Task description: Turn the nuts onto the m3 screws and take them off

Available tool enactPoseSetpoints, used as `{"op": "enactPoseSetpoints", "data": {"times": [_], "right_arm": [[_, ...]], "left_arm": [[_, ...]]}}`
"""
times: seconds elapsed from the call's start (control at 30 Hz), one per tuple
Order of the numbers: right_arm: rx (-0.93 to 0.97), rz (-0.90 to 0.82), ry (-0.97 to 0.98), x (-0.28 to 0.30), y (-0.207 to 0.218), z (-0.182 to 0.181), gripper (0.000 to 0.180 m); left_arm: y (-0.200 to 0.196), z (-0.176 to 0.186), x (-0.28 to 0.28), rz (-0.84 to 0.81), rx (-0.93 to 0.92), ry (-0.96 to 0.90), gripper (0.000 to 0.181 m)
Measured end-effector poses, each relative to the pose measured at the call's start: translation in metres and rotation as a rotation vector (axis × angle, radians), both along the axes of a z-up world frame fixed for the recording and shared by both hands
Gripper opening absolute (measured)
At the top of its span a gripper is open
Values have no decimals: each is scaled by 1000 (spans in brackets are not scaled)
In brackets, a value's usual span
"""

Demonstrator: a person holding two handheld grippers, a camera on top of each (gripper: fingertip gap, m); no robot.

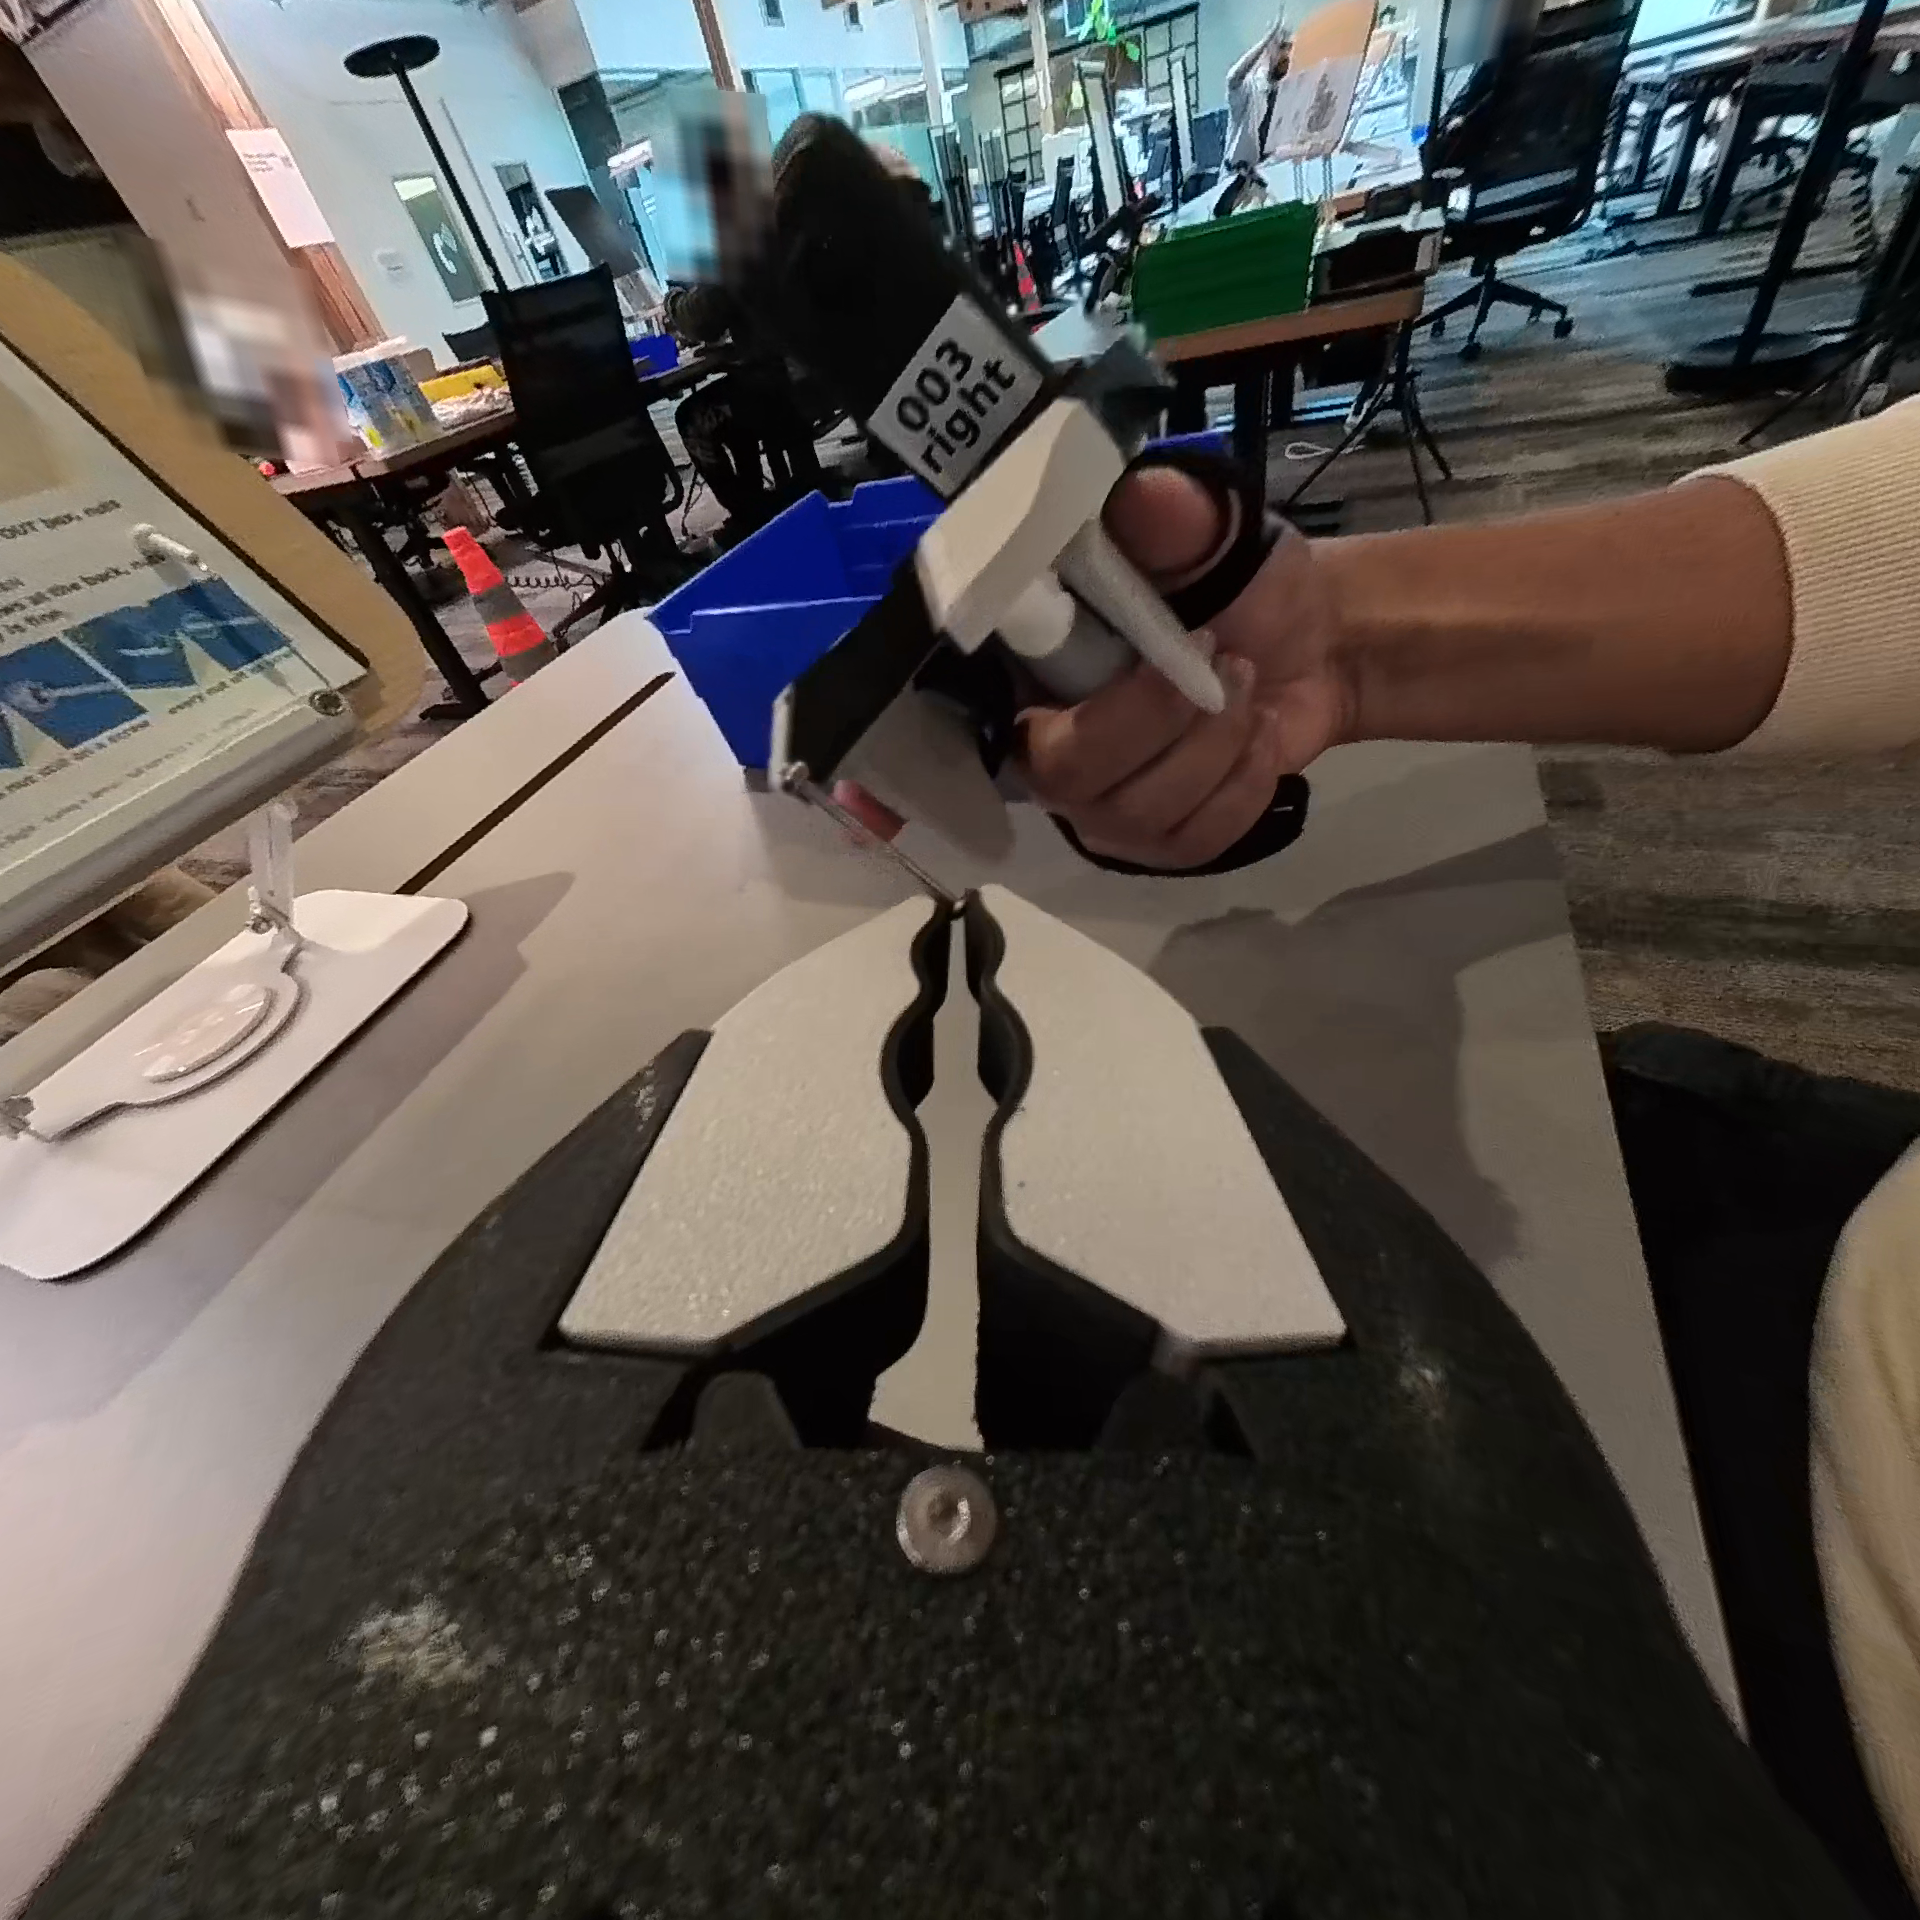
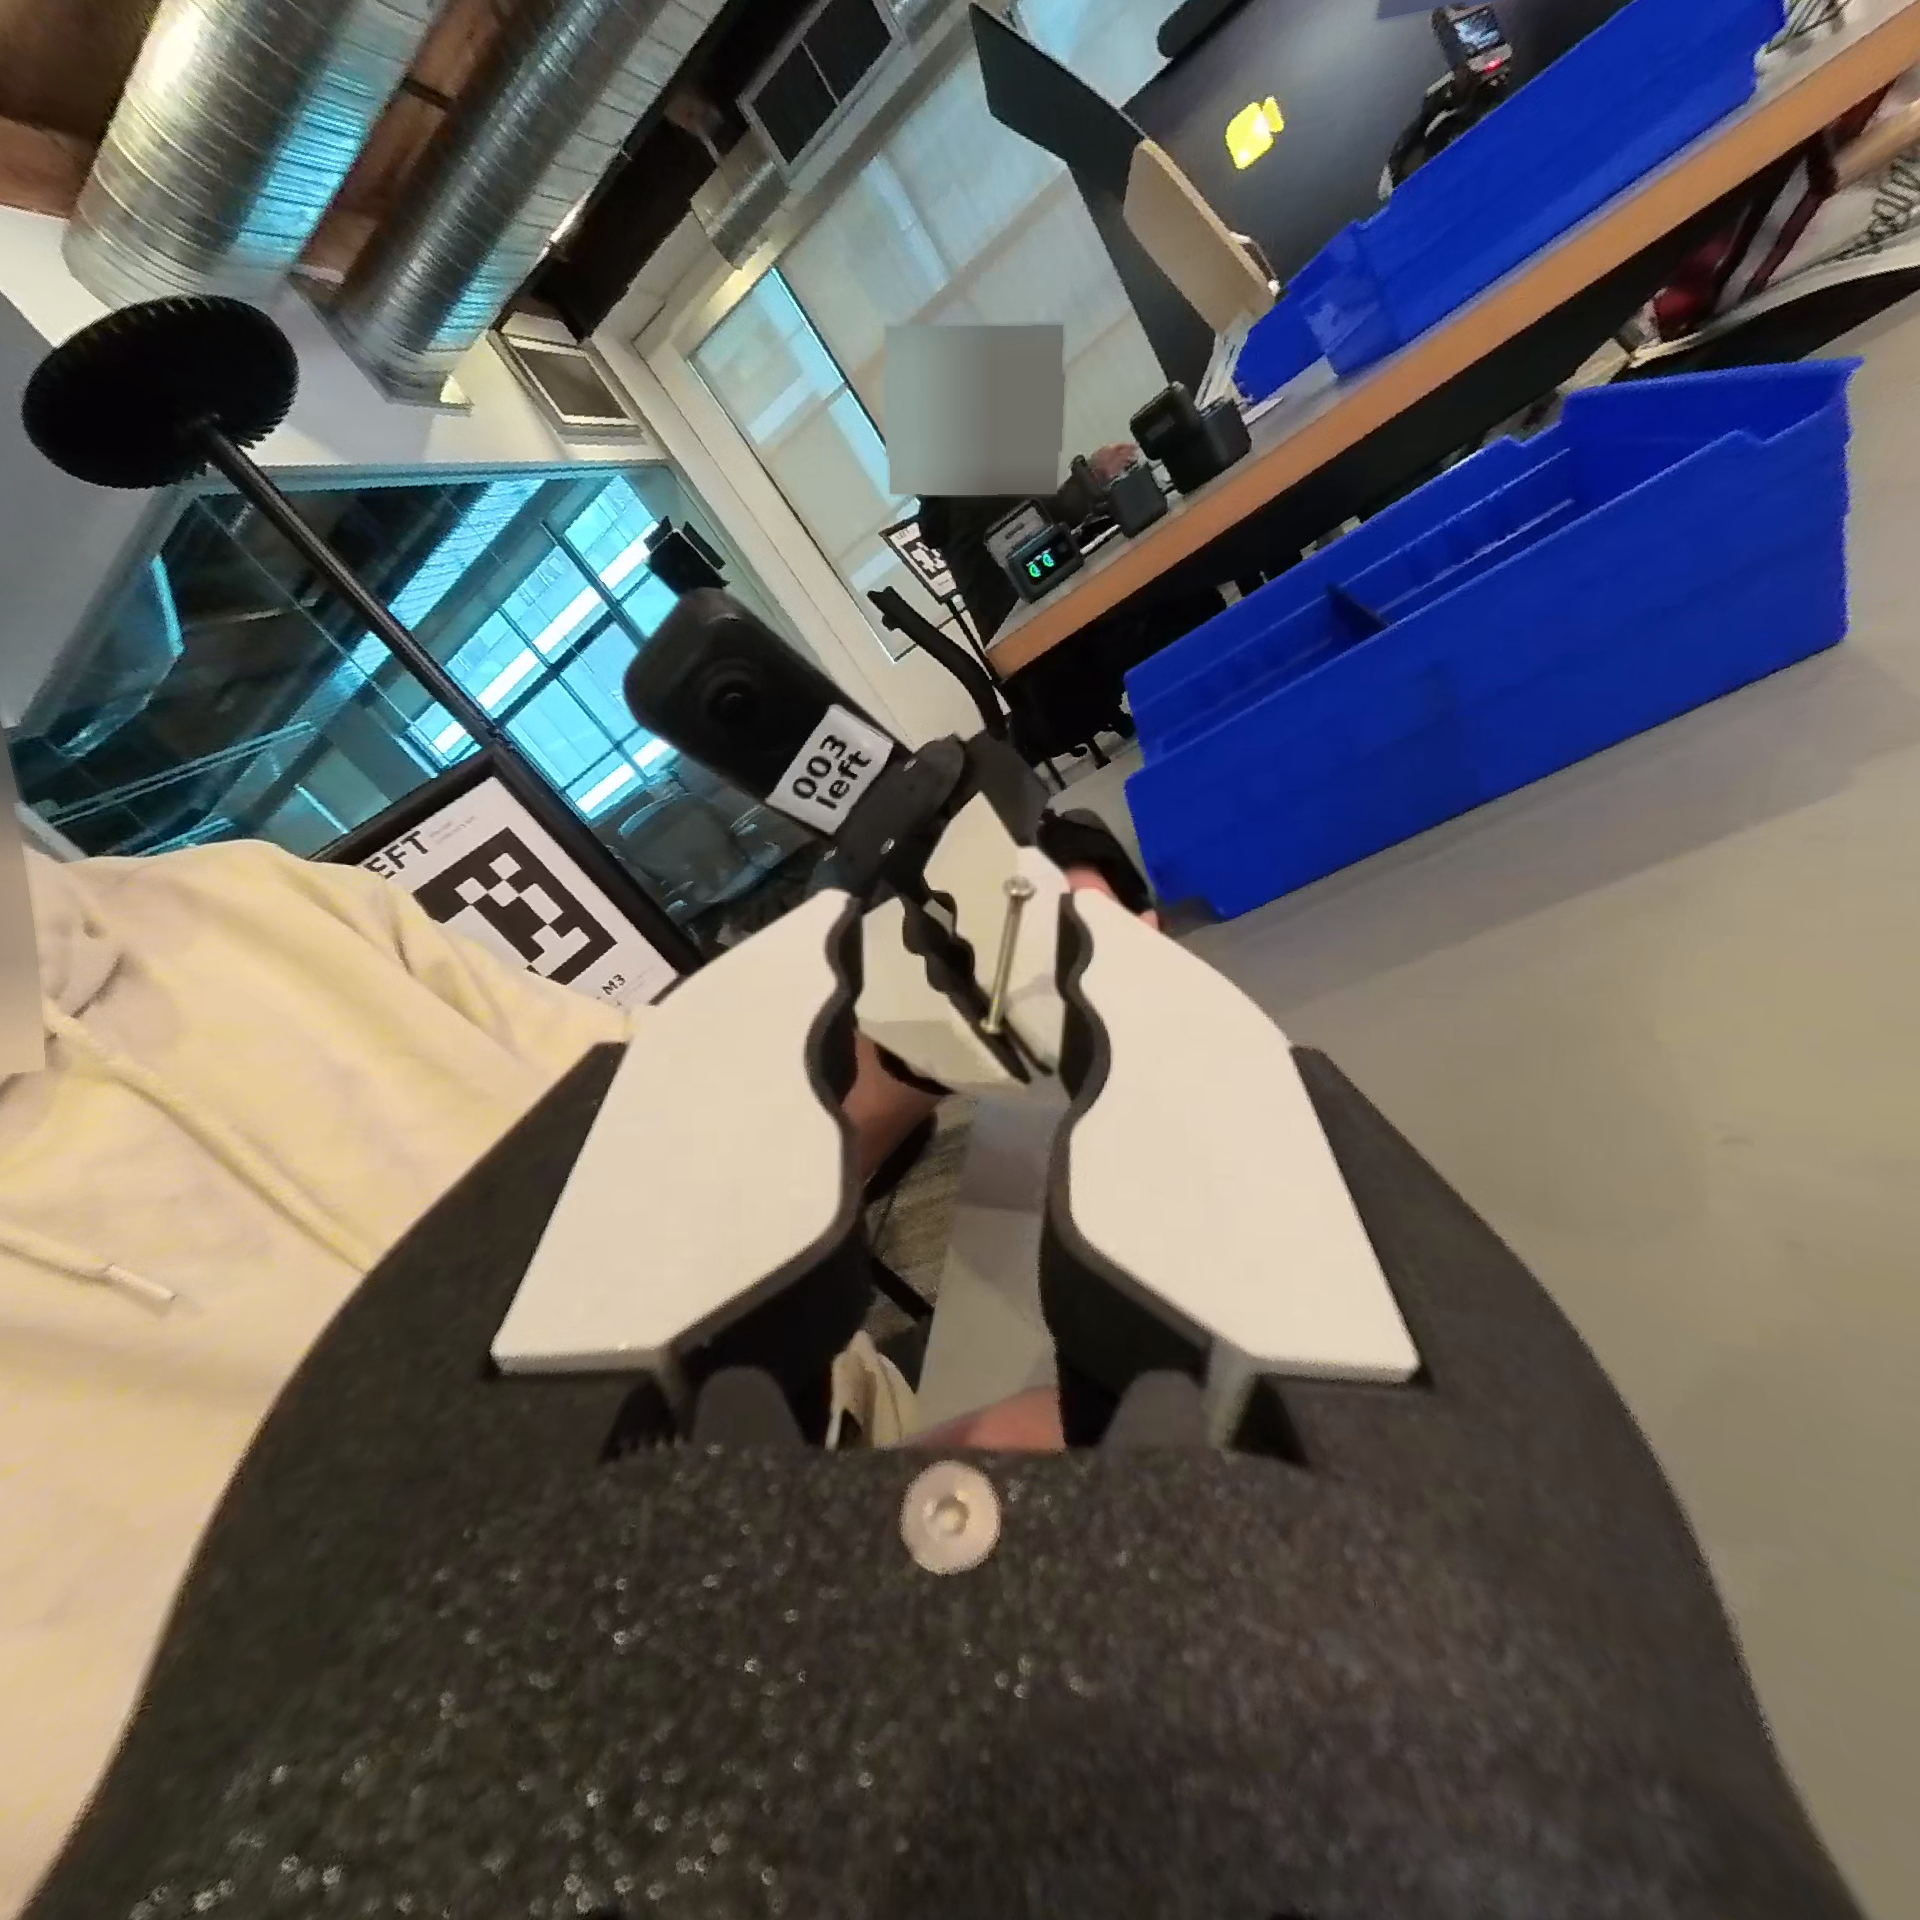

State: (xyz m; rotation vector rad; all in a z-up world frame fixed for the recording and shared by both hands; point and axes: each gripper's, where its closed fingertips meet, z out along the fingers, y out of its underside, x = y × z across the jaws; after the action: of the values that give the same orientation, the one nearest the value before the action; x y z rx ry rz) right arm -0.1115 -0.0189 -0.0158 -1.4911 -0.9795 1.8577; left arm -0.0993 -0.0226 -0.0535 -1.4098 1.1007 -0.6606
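A long thin silver screw (image 2: 1006,956) stands between the two grippers, head (image 2: 1018,886) up. My left gripper (image 1: 961,906) is shut on its lower end, where a small nut (image 2: 989,1027) seems to sit; it also shows in the right wrist view (image 2: 1003,1044). My right gripper (image 2: 958,909) is open, its white fingers (image 2: 1164,1101) on either side of the screw without touching it. In the left wrist view the screw (image 1: 873,836) runs from my fingertips up to the right gripper (image 1: 852,800), which a hand holds above the table.
A blue divided bin (image 2: 1507,644) sits on the grey table (image 1: 623,831) just behind the grippers; it also shows in the left wrist view (image 1: 790,644). An instruction sign (image 1: 156,644) on a white base (image 1: 208,1039) stands at the left. A cream sleeve (image 2: 208,1039) is close by. Only a small space, under 4 cm, lies between the two pairs of fingers.
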Motion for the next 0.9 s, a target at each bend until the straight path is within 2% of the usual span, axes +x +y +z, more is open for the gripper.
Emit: {"op": "enactPoseSetpoints", "data": {"times": [0.73,0.83,0.9], "right_arm": [[9,0,-19,3,-4,-2,34],[63,-54,-105,11,2,-14,33],[138,-96,-235,17,4,-31,33]], "left_arm": [[8,-7,-9,36,-6,29,2],[9,-6,-14,35,-8,24,2],[7,-7,-14,23,-6,32,2]]}}
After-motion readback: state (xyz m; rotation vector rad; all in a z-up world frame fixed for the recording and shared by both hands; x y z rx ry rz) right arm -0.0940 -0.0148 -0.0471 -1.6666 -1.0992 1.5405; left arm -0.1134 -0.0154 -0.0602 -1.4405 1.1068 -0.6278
